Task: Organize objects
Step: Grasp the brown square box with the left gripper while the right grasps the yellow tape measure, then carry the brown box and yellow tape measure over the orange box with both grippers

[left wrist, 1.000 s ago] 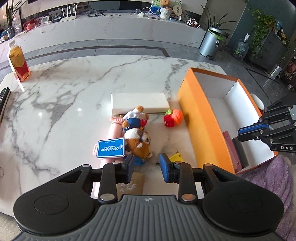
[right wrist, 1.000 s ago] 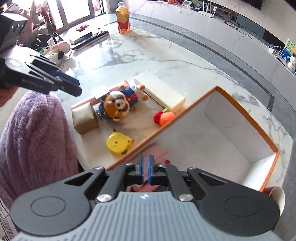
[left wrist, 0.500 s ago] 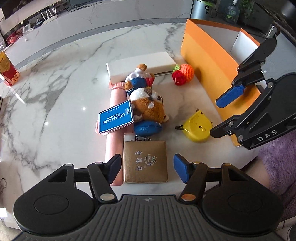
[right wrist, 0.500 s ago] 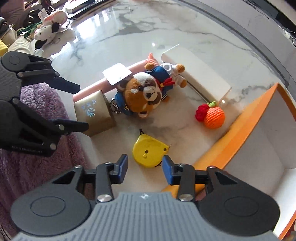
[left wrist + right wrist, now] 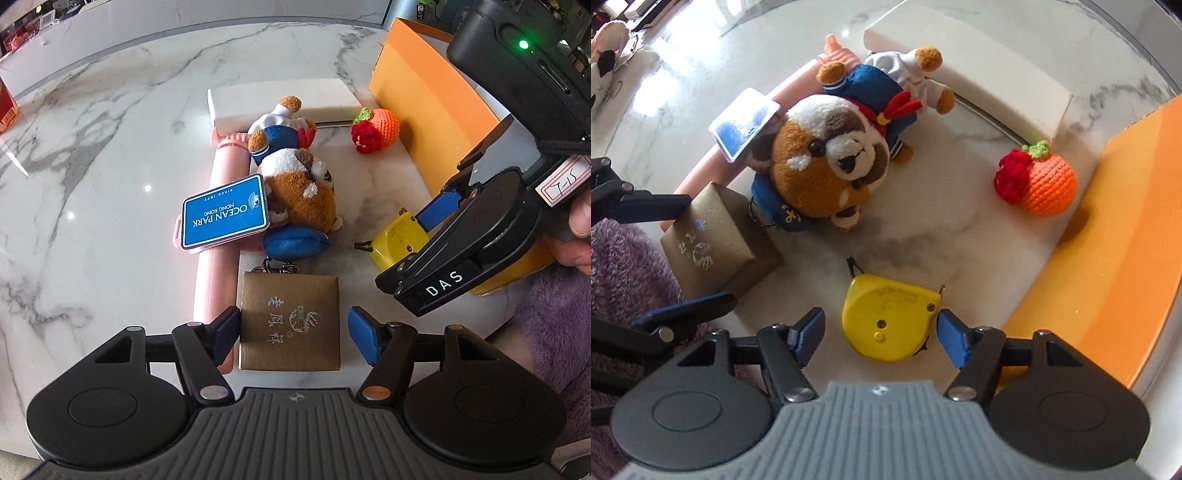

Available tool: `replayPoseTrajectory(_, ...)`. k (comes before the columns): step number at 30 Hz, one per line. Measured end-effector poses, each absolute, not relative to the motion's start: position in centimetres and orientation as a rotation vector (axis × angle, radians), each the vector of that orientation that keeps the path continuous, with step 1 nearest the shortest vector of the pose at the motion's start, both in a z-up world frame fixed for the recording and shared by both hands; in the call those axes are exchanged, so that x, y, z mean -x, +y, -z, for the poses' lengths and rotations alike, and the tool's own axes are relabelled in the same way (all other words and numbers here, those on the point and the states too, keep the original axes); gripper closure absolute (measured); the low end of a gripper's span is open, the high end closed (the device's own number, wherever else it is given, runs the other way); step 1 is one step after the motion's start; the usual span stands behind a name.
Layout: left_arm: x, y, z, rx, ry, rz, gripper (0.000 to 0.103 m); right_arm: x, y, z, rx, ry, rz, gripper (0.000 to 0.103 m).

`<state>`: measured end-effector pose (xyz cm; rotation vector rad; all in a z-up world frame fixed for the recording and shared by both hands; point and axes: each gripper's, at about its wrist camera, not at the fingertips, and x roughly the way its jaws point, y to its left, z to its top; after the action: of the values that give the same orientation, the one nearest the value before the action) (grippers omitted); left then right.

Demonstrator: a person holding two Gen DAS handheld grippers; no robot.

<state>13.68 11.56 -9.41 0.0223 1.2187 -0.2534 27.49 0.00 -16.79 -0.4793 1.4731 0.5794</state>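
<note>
Toys and small things lie on the marble worktop (image 5: 92, 155) near its front edge, beside an orange box (image 5: 424, 110). The left gripper (image 5: 293, 332) hangs over a gold box (image 5: 290, 317) with its fingers spread wide, one on each side, not pressing it. The right gripper (image 5: 881, 334) points down over a yellow tape measure (image 5: 890, 317); its fingers are opening, and the tape measure sits between them. A plush bear (image 5: 827, 166) lies behind, against a pink tube (image 5: 221, 236).

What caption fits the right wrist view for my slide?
Right gripper, jaws opening, straddles the yellow tape measure on the marble table beside the orange box.
</note>
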Motion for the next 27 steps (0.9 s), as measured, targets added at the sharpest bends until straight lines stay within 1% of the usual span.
replayPoseTrajectory(4,-14.1,11.7,9.9,-0.006,1.242,0.237,0.032,-27.7,-0.7,17.1,0.455,1.477,-0.553,0.045)
replayPoseTrajectory(13,-14.2,12.1,10.1,0.001,1.241,0.212,0.034,-26.2,-1.9,16.1,0.421,1.443,-0.578,0.046)
replayPoseTrajectory(20,-13.1,11.7,6.9,-0.012,1.131,0.224,0.034,-23.8,-4.3,10.9,0.372,1.320,-0.660,0.046)
replayPoseTrajectory(27,-12.1,8.2,0.8,-0.074,0.999,0.345,0.034,-23.2,-8.3,3.8,0.365,1.184,-0.663,0.046)
